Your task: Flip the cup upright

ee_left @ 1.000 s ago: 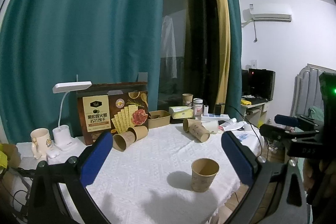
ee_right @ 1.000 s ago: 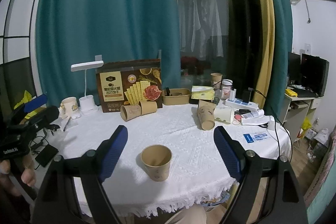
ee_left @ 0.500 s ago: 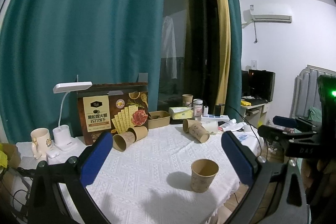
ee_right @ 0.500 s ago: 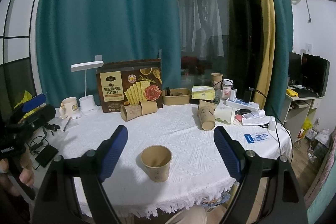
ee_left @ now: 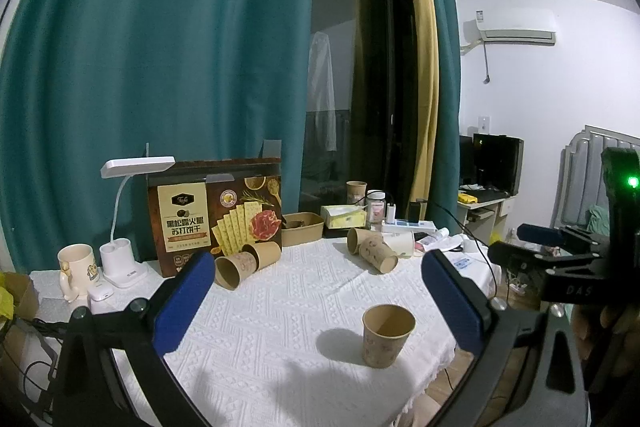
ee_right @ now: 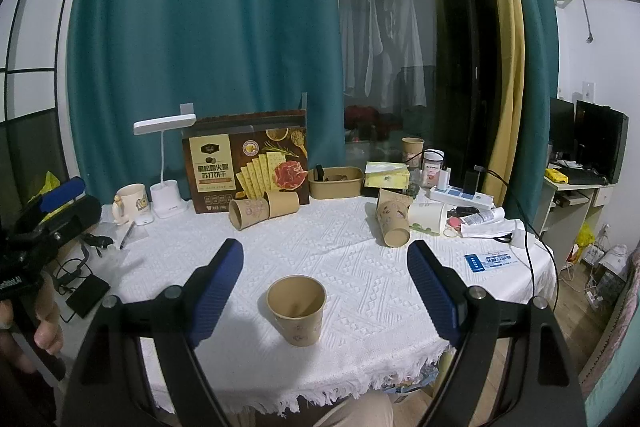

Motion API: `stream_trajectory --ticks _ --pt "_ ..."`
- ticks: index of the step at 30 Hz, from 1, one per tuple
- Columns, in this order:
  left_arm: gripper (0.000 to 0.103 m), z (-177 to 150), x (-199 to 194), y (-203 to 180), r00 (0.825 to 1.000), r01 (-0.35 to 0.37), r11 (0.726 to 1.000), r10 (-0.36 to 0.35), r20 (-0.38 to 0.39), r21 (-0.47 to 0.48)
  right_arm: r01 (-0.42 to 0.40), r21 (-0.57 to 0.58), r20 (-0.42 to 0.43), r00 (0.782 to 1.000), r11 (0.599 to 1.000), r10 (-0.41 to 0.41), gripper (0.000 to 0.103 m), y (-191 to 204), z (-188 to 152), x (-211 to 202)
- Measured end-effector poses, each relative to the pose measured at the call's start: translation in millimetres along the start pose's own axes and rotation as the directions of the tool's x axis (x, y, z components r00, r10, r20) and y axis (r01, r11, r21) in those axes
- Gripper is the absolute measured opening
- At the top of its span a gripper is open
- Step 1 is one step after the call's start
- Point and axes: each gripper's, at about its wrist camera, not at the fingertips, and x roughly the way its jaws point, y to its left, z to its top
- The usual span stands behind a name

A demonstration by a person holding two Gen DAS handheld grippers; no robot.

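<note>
Cup (ee_right: 296, 309) stands upright on the tablecloth (ee_right: 360, 267), untouched between the spread right gripper (ee_right: 324, 293); left gripper (ee_left: 320, 301) also gapes, its frame cut off below.

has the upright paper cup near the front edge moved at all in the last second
No. In the right wrist view the upright paper cup stands at the same spot on the white tablecloth, same offset from the cracker box behind it.

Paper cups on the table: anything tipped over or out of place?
Yes. Two cups lie on their sides before the cracker box, and two more lie tipped near the tissue box. The near cup stands upright.
</note>
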Motion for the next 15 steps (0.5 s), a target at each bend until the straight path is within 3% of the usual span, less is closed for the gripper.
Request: stream_trajectory --ticks 15 --pt "0.103 0.6 0.4 0.5 1.000 0.001 1.000 -0.001 0.000 0.001 -0.004 0.001 -0.003 1.000 1.000 0.004 0.082 -1.2 -5.2 2.1"
